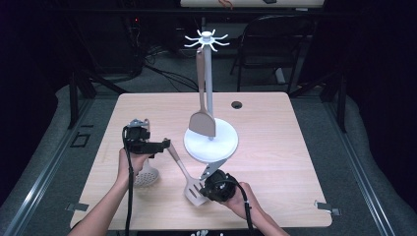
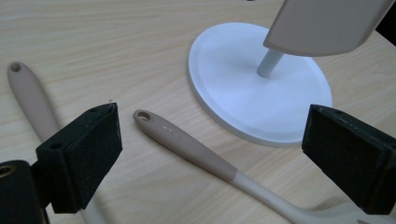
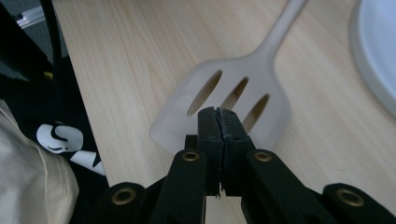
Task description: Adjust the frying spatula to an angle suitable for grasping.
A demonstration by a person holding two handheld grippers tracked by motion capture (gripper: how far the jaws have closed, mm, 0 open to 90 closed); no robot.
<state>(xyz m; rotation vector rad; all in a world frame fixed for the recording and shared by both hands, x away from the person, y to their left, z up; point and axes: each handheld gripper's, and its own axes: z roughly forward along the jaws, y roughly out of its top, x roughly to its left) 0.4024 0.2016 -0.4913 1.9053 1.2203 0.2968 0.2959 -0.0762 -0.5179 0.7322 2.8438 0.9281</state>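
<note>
On the bench (image 1: 275, 147), a slotted turner (image 3: 229, 107) lies flat beside the white stand base (image 1: 211, 142), handle toward the left tool (image 1: 164, 144). Right tool (image 3: 218, 122) sits over the turner's blade with jaws pressed together, nothing visibly between them. Left tool jaws stand wide apart above the handle (image 2: 187, 144), gripping nothing. A spatula (image 1: 201, 118) hangs on the stand.

On the table (image 1: 275, 128), near its middle: a utensil stand (image 1: 211, 140), with a turner (image 1: 202, 115) hanging from its top hooks. In front of the stand's base, lying flat: a slotted spatula (image 1: 184, 172) (handle toward the far left). Left of it: a skimmer (image 1: 146, 176), partly under the left gripper (image 1: 160, 144). Just right of the spatula's blade: the right gripper (image 1: 209, 169).
</note>
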